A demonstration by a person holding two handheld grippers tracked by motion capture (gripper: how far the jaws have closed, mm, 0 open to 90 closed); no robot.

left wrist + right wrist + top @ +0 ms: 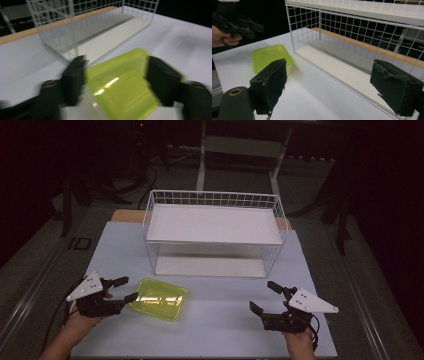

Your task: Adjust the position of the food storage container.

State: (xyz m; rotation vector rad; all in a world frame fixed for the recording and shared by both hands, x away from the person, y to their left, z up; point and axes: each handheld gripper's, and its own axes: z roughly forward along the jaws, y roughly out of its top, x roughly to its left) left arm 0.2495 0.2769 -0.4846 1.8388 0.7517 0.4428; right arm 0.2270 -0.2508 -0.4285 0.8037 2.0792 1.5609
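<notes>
Yellow-green container [159, 299] sits between the spread left tool [123, 289] (not pinched yet); closing off-centre could skid it across the tabletop [220, 320]; right tool [266, 296] spread, idle.

A pale grey rectangular table top [215, 320] carries a white wire-mesh rack with a flat white shelf [214, 231] at its far middle, its open front facing the person. In front of the rack's left part lies a translucent yellow-green rectangular plastic container [159, 299], shallow and slightly skewed. The left black two-jaw gripper [125, 289], held in a hand at the lower left, has its jaws spread at the container's left end, the nearer jaw just touching its rim. The right black two-jaw gripper [265, 295] hovers at the lower right, well apart from the container, jaws spread with nothing between them.
</notes>
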